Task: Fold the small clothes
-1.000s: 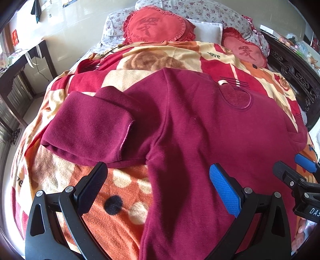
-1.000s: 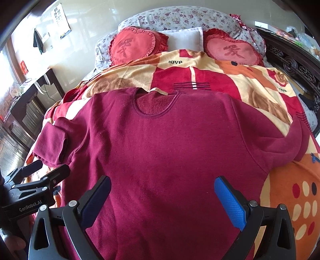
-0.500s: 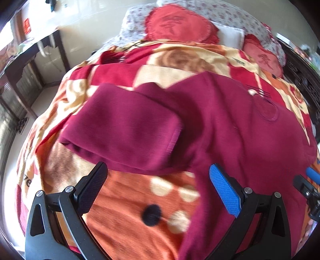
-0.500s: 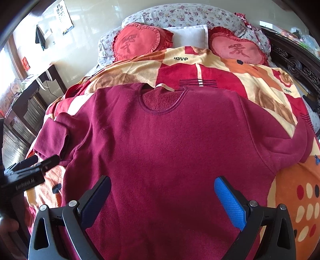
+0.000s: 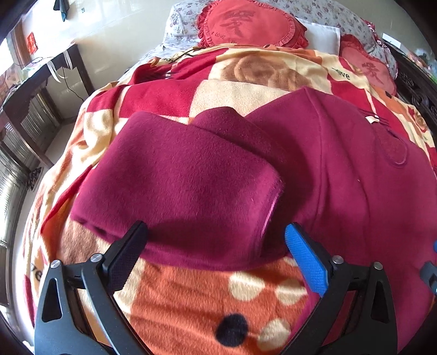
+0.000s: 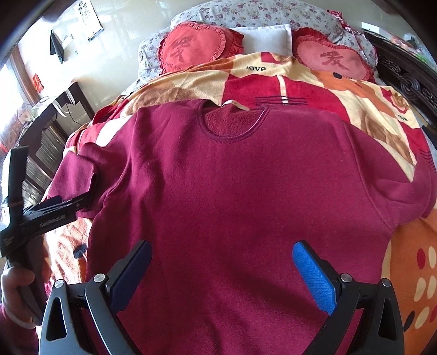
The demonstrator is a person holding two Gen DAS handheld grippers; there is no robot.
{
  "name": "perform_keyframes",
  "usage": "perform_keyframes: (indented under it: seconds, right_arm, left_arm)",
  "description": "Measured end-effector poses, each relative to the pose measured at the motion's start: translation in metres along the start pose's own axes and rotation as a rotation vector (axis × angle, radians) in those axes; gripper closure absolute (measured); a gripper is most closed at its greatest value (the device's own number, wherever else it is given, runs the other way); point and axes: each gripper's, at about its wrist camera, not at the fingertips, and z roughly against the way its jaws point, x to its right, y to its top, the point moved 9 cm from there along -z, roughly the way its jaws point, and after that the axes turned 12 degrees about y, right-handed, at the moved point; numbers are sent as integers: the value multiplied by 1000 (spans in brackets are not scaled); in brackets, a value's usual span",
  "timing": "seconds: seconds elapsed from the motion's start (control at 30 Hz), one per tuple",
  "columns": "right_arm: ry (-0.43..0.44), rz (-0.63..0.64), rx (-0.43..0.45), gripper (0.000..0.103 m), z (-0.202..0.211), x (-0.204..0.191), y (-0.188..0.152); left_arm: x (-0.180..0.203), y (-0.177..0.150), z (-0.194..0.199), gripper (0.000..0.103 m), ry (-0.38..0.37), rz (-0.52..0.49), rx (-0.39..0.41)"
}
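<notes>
Closer now comes the left hand-held gripper (image 5: 215,245), swung over from the sweater's body to the folded sleeve (image 5: 177,188), which fills far more of the left wrist view than it did a second ago. Its jaws stand spread wide, one black pad and one blue pad either side of the sleeve's near edge, nothing pinched between them. The sleeve lies doubled back on itself, cuff edge toward the torso, resting on the patterned blanket (image 5: 196,297) that covers the bed. From the right wrist view, the maroon sweater (image 6: 232,191) lies flat, front up, neckline (image 6: 232,125) pointing toward the pillows, a small cream tag showing at the collar. The right hand-held gripper (image 6: 221,265) hovers over the lower middle of the sweater, jaws likewise spread apart and holding nothing. Over at the left edge of that same view the left tool reaches in toward the sleeve, the person's hand (image 6: 16,289) wrapped round its handle. The other sleeve (image 6: 409,196) stretches out toward the right side of the bed, draped over an orange patch of blanket. Two red heart cushions (image 6: 196,46) sit at the head of the bed against floral pillows (image 6: 259,13), and a dark wooden desk (image 6: 46,114) stands beside the bed on the left.
</notes>
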Motion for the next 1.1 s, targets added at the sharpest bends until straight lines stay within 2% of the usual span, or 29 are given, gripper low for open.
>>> perform_keyframes:
  seconds: [0.07, 0.13, 0.2, 0.23, 0.27, 0.33, 0.43, 0.57, 0.7, 0.87, 0.97, 1.03, 1.1]
  right_arm:
    - [4, -3, -5, 1, -1, 0, -1]
    - [7, -4, -8, 1, -3, 0, -2]
    - [8, -6, -15, 1, -4, 0, -3]
    - [9, -8, -17, 1, -5, 1, -3]
    - [10, -12, -19, 1, -6, 1, -3]
    - [13, -20, -22, 1, -8, 2, -4]
    - [24, -35, -29, 1, -11, 3, -6]
    - [37, -29, -28, 1, -11, 2, -8]
    - [46, -46, -4, 1, -5, 7, -6]
    - [59, -103, 32, 1, 6, 22, -4]
    - [61, -136, 50, 1, 14, 32, -5]
    - [77, -123, 71, 1, 21, 32, -4]
    - [144, -98, 88, 1, 25, 19, -2]
  left_arm:
    - [0, 3, -6, 6, 2, 4, -1]
    - [-1, 5, -11, 24, 18, 2, -3]
    - [-2, 5, -15, 33, 17, 0, -6]
    - [-3, 5, -15, 42, 12, 6, 2]
    - [-4, 6, -14, 47, -1, 14, 10]
    - [-6, 7, -12, 67, -28, 31, 7]
    - [-16, 9, -3, 87, -110, 83, -24]
    - [-21, 21, 31, 94, -195, 108, -22]
    - [-10, 43, 90, 96, -254, 61, 62]
    - [29, 72, 158, 96, -337, -12, 171]
    - [45, 74, 164, 96, -348, -21, 155]
    - [46, 70, 153, 96, -320, -21, 129]
    - [42, 59, 138, 96, -320, 9, 77]
